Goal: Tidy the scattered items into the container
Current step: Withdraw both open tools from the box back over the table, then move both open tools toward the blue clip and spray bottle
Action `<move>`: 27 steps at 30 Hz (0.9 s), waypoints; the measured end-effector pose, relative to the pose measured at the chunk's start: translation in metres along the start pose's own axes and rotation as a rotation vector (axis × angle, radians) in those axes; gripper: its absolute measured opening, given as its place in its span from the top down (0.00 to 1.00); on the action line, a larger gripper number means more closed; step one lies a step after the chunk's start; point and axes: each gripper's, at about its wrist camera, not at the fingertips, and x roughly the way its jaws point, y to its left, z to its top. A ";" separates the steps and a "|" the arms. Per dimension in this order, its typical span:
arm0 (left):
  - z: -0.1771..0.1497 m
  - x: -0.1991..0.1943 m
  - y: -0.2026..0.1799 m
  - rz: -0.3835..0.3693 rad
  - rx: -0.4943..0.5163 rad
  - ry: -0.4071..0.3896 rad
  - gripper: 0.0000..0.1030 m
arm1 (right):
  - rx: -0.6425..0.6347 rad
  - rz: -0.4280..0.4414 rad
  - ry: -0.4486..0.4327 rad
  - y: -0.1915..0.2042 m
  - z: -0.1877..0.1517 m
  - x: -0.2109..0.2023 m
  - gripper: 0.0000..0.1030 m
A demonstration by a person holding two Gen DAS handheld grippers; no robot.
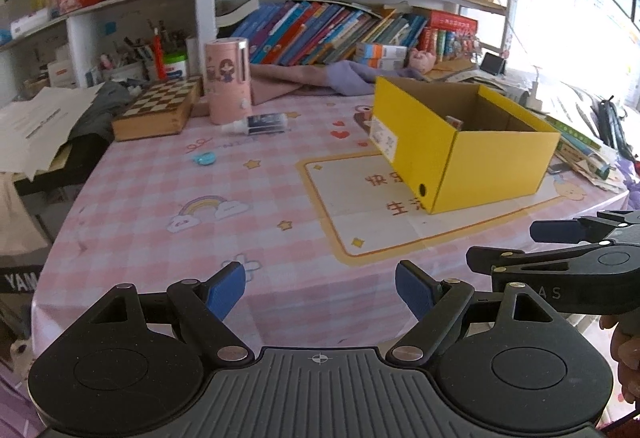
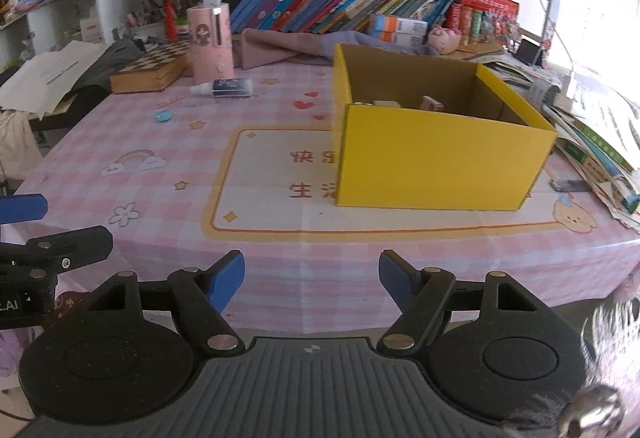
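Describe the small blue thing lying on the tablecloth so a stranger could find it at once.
Start at the yellow box on the pink checked tablecloth, then look left and back toward the tall pink cylinder. In front of it lies the blue disc, the only flat round item there.

Tablecloth [image 2: 280,246] reads 快乐 – 生活, both cut off by yellow box [image 2: 440,158]

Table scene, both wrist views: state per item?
yellow box: upright, open top, a few small items inside
small bottle: lying on its side, outside the box
blue round piece: flat on the tablecloth, outside the box
pink canister: standing upright
chessboard case: closed, lying flat
left gripper: open, empty
right gripper: open, empty
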 end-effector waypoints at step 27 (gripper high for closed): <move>0.008 0.006 0.026 0.091 -0.038 -0.005 0.18 | -0.087 0.115 -0.008 0.034 0.023 0.026 0.31</move>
